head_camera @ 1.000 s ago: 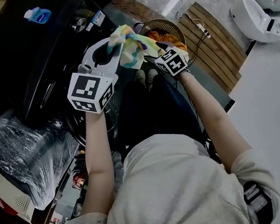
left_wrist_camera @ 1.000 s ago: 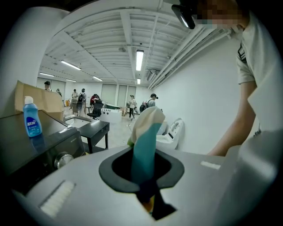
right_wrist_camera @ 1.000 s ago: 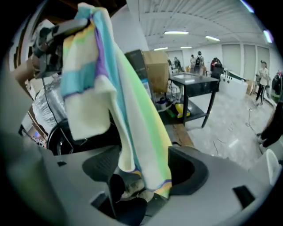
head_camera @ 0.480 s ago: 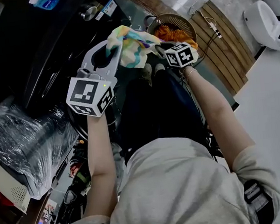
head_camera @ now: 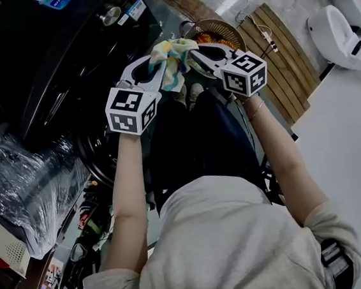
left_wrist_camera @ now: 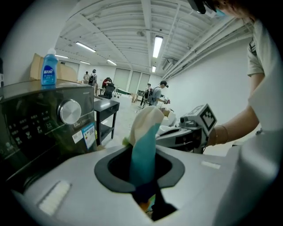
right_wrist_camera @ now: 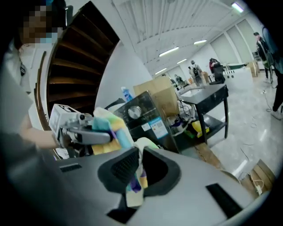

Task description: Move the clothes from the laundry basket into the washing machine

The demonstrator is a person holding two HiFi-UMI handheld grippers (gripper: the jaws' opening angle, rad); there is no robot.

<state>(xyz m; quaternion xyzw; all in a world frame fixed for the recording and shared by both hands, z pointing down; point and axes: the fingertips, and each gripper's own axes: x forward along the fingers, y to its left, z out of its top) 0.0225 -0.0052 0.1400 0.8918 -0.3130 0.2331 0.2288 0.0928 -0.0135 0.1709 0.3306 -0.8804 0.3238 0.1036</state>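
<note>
**Pastel cloth [head_camera: 175, 61] clamped by both hand-held grippers, off the basket, not yet in the machine**

Cloth is multicoloured: cream, teal, yellow, some purple; it hangs in the air between the two tools, bunched, lower end drooping toward the person's shoes [head_camera: 191, 94].

Left hand-held gripper [head_camera: 158, 66] has its jaws closed on the cloth; in the left gripper view a teal-and-cream fold stands up out of the pinch, with a darker bit caught deeper in.

Right hand-held gripper [head_camera: 193, 51] has just been closing its jaws and they now pinch the cloth too; in the right gripper view a strip of yellow, purple and cream runs down through the jaw gap against the ribbed pad.

The tips of the two tools are near each other, both arms stretched forward, marker cubes facing the head camera.

Laundry basket [head_camera: 201, 28] is round and woven, just beyond the cloth in the head view; an orange garment [head_camera: 220, 42] lies inside it.

Washing machine [head_camera: 50, 64] is dark, on the person's left; its silver knob [left_wrist_camera: 70, 111] and a blue detergent bottle [left_wrist_camera: 49, 69] on top show in the left gripper view; whether its door is open I cannot tell.

Wooden slats [head_camera: 282, 46] lie on the floor right of the basket; a plastic-wrapped bundle [head_camera: 24, 183] sits at lower left.
</note>
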